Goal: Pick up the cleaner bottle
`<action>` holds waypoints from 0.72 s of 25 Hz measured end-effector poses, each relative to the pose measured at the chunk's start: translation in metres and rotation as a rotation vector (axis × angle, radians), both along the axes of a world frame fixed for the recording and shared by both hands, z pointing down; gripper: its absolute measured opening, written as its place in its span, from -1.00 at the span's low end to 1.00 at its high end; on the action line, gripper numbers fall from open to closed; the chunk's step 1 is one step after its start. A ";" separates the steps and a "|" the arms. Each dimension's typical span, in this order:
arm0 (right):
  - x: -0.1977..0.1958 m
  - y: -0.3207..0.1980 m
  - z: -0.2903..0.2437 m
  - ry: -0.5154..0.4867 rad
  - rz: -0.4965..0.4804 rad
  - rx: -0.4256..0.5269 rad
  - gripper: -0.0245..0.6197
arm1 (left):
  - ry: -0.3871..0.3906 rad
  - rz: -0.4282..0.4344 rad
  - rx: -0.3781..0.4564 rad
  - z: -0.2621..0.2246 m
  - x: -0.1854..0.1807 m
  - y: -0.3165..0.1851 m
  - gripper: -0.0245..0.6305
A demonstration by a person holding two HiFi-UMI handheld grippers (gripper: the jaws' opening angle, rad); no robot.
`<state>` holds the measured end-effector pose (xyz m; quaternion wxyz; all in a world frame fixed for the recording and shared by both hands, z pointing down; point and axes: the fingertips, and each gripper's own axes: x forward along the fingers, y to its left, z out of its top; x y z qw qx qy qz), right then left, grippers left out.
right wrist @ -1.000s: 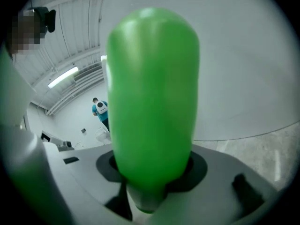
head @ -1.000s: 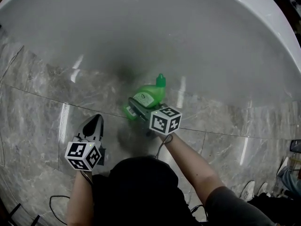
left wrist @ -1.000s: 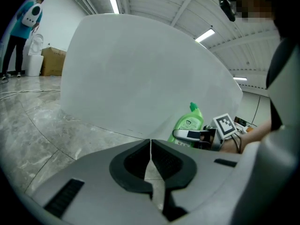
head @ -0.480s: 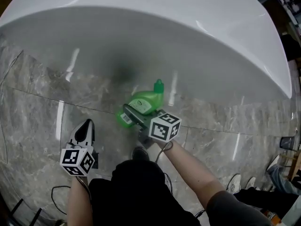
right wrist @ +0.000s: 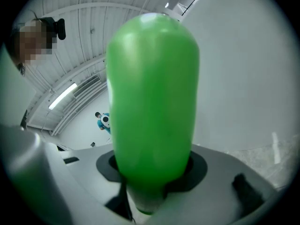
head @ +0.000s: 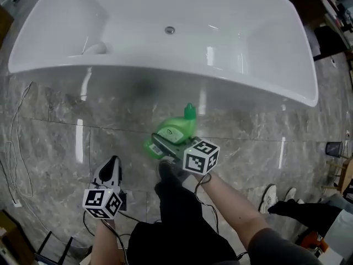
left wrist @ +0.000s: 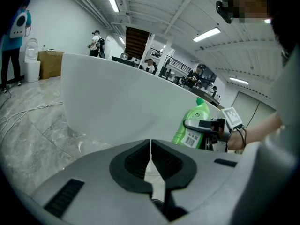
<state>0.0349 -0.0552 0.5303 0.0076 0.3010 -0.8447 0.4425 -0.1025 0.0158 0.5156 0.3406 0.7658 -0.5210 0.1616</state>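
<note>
The green cleaner bottle (head: 175, 130) hangs in the air in front of the white bathtub (head: 242, 76), clear of the floor, with my right gripper (head: 161, 143) shut on its body. In the right gripper view the bottle (right wrist: 152, 102) fills the middle, pinched between the two jaws. The left gripper view shows the same bottle (left wrist: 191, 125) at the right, held by the other gripper. My left gripper (head: 110, 166) is lower left of the bottle and apart from it, its jaws (left wrist: 150, 159) shut together with nothing between them.
The bathtub spans the top of the head view, with a drain (head: 170, 30) in its floor. Grey marble floor tiles (head: 55, 142) lie below. White cables (head: 19, 142) trail at the left. Someone's shoes (head: 268, 195) stand at the lower right.
Both grippers have risen, the right one carrying the bottle up from the floor. The camera has risen too, so the whole tub now shows.
</note>
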 end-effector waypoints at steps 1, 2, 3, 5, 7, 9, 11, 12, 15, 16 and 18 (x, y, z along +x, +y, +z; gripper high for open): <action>0.003 -0.001 -0.016 0.001 0.008 0.000 -0.32 | 0.000 0.012 -0.009 -0.015 0.003 -0.001 -0.86; 0.006 -0.003 -0.031 0.005 0.014 0.001 -0.32 | 0.001 0.022 -0.018 -0.031 0.007 -0.002 -0.86; 0.010 -0.004 -0.046 0.009 0.021 0.002 -0.32 | 0.003 0.031 -0.026 -0.047 0.011 -0.005 -0.86; 0.017 -0.008 -0.074 0.007 0.044 -0.004 -0.32 | 0.005 0.049 -0.038 -0.080 0.019 -0.013 -0.86; 0.027 -0.011 -0.102 -0.004 0.072 -0.017 -0.32 | 0.006 0.064 -0.042 -0.112 0.030 -0.025 -0.86; 0.040 -0.013 -0.127 0.007 0.086 -0.019 -0.32 | 0.016 0.069 -0.036 -0.142 0.044 -0.040 -0.86; 0.053 -0.014 -0.150 0.034 0.093 -0.006 -0.32 | 0.027 0.074 -0.014 -0.169 0.058 -0.054 -0.86; 0.058 -0.014 -0.161 0.047 0.094 0.003 -0.32 | 0.029 0.080 0.000 -0.180 0.062 -0.060 -0.86; 0.064 -0.013 -0.187 0.068 0.102 0.020 -0.32 | 0.027 0.099 0.039 -0.206 0.067 -0.071 -0.86; 0.064 -0.014 -0.193 0.068 0.108 0.020 -0.32 | 0.027 0.100 0.048 -0.212 0.066 -0.074 -0.86; 0.063 -0.014 -0.207 0.066 0.121 0.019 -0.32 | 0.035 0.092 0.058 -0.222 0.063 -0.077 -0.86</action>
